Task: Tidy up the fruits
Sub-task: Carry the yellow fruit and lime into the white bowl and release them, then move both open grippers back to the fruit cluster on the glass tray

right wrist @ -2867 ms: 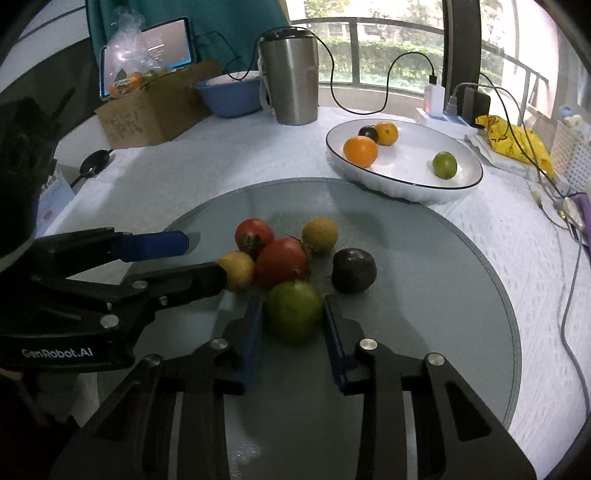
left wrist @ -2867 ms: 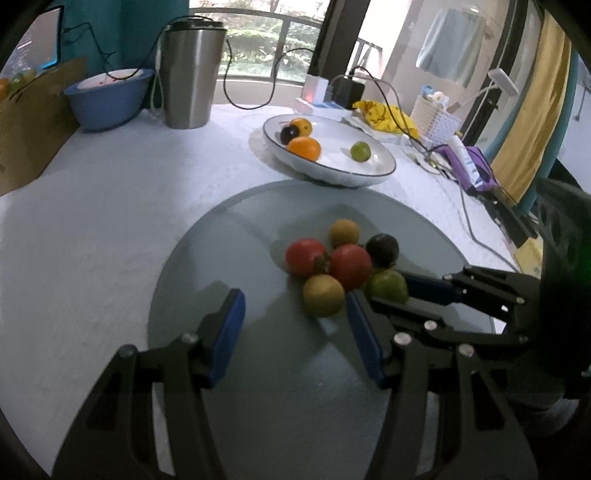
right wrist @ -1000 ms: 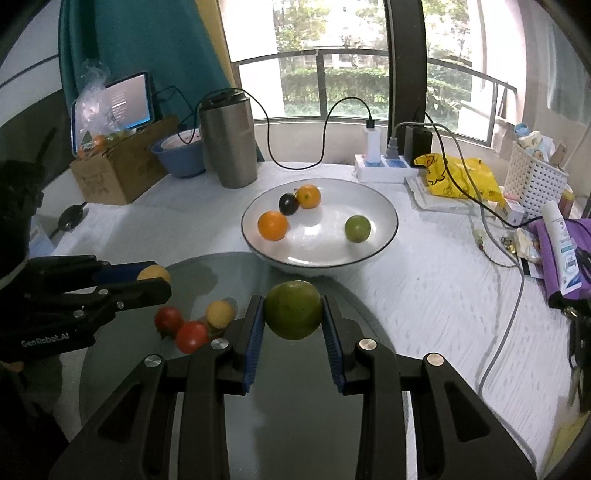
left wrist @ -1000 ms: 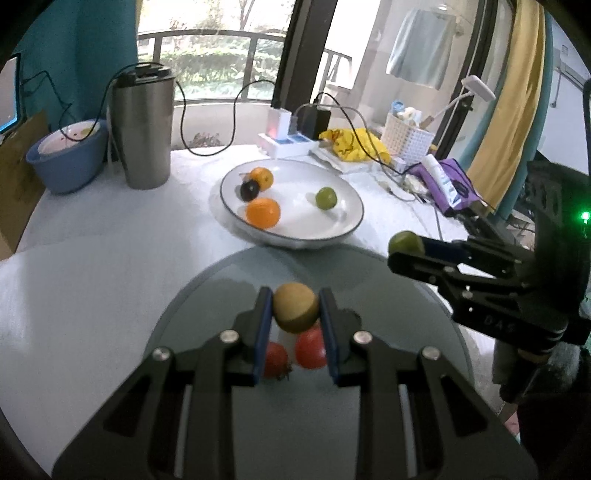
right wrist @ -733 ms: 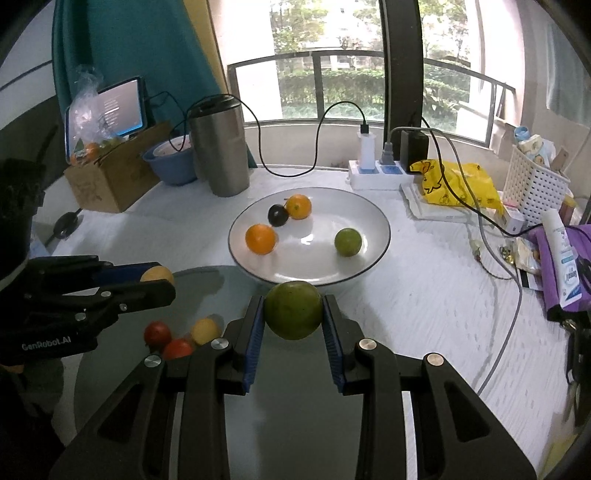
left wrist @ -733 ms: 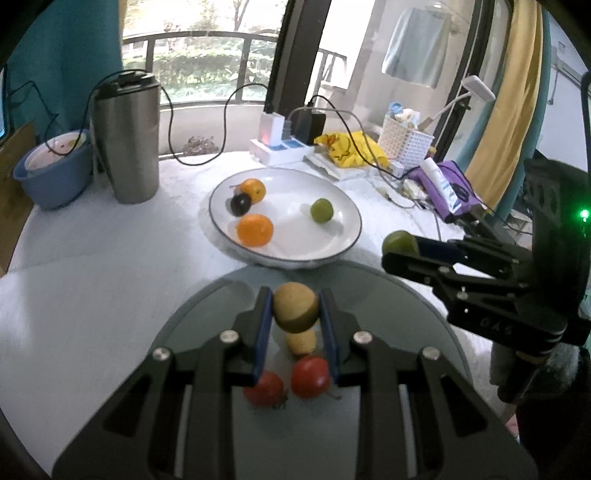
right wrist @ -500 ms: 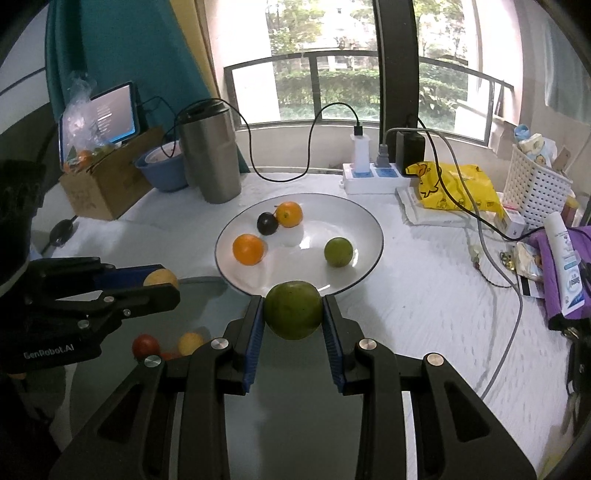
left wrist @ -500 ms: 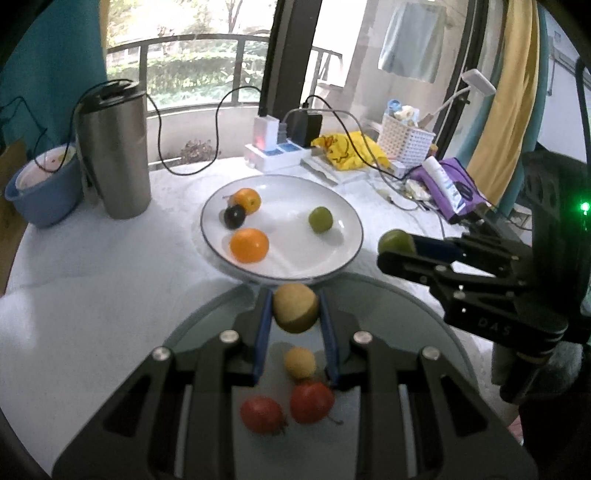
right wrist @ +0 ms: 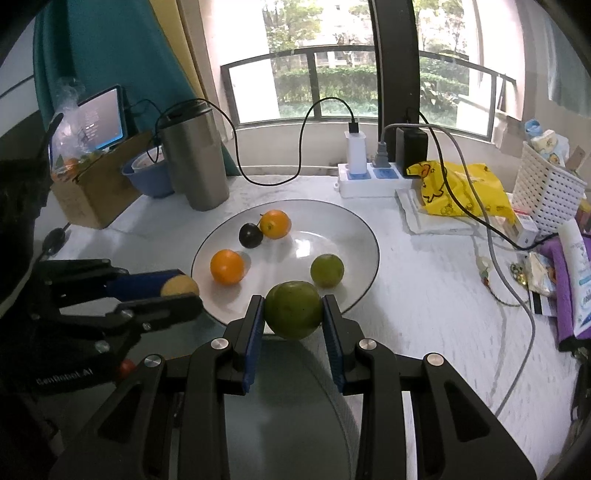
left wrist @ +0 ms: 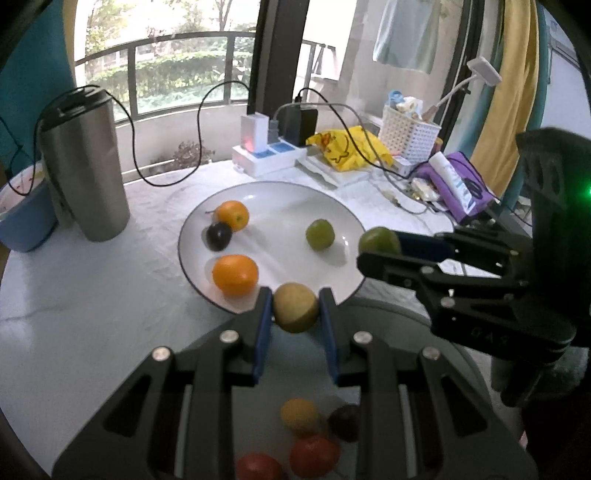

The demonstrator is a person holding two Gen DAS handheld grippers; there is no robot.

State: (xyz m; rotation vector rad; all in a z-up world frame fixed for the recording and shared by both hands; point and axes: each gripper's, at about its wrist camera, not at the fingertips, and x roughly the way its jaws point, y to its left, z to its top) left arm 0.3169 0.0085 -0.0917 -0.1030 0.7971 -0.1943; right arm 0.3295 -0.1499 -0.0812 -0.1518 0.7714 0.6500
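Above plate point(right wrist: 364, 225), gripper-held green fruit point(right wrist: 293, 309).

Home: balcony window point(right wrist: 332, 85), hanging laundry point(left wrist: 406, 33), cluttered table point(right wrist: 424, 280) with power strip point(right wrist: 373, 181).

Daylight comes through a railed window point(right wrist: 369, 85) onto a white-clothed surface point(right wrist: 424, 295), with a teal curtain point(right wrist: 110, 55) at one side and a yellow curtain point(left wrist: 513, 96) at the other.
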